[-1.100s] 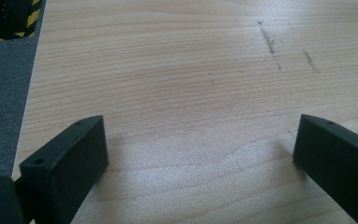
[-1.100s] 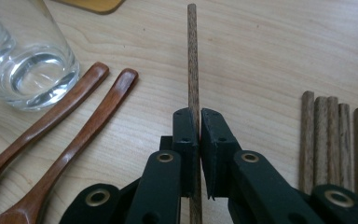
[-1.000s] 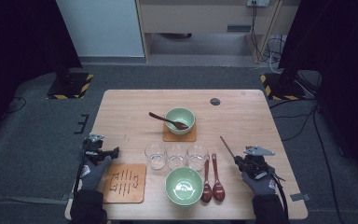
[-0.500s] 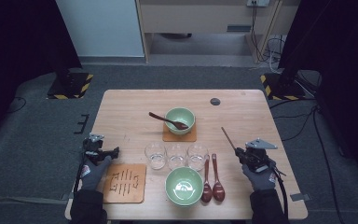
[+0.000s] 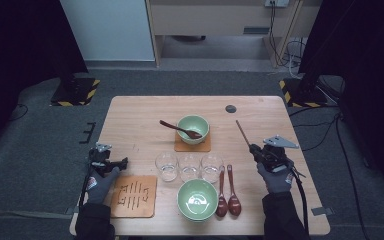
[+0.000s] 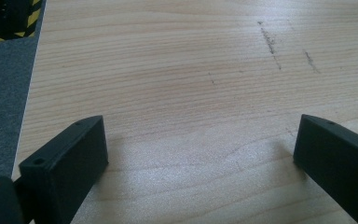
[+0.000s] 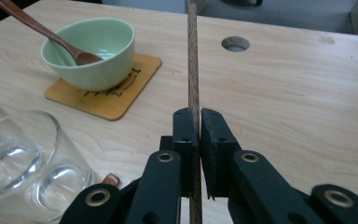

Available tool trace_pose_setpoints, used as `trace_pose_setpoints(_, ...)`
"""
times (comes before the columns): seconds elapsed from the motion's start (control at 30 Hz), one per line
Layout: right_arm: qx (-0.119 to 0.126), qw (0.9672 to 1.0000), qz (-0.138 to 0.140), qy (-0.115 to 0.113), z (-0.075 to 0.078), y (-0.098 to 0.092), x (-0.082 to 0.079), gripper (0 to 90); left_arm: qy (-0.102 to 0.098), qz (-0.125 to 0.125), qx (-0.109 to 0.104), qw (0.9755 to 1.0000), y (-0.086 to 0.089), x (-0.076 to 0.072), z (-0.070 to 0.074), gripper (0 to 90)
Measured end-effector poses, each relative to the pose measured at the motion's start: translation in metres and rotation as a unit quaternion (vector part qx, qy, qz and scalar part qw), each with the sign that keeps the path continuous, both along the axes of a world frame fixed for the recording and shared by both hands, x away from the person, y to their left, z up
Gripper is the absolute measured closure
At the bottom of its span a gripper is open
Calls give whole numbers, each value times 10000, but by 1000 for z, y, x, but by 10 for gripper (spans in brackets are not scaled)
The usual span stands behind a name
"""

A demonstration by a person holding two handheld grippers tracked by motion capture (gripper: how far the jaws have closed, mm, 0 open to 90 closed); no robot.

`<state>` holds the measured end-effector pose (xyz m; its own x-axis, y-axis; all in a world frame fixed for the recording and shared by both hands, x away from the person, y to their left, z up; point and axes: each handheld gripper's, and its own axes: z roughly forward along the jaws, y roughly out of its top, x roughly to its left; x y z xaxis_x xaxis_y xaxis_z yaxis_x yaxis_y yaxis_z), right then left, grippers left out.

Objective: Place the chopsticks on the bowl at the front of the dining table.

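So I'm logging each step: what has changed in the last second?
The right gripper, shut on a thin dark stick, has lifted and carried it a little farther from the person. The left gripper stayed put, jaws open over the table. Bowls, glasses and spoons kept their places.

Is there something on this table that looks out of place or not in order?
Mostly tidy. The near bowl sits on the bare table, while the coaster beside it lies empty; the far bowl has its own. A single chopstick is clamped in the right hand-held gripper. Nothing looks spilled or broken.
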<state>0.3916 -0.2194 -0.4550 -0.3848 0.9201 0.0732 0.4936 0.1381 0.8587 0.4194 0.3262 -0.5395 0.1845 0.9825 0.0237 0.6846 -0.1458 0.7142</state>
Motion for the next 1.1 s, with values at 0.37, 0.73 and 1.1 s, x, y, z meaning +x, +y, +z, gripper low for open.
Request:
trace_pose_setpoints(0.37,66,9998,21,-185,17,9,12,850,0,0,0,10000,0,0,0,19)
trace_pose_setpoints(0.73,105,9992,37,-378,33,19,21,851,0,0,-1,10000,0,0,0,19)
trace_pose_setpoints(1.1,114,9986,100,-503,44,34,34,851,-1,0,-2,10000,0,0,0,19)
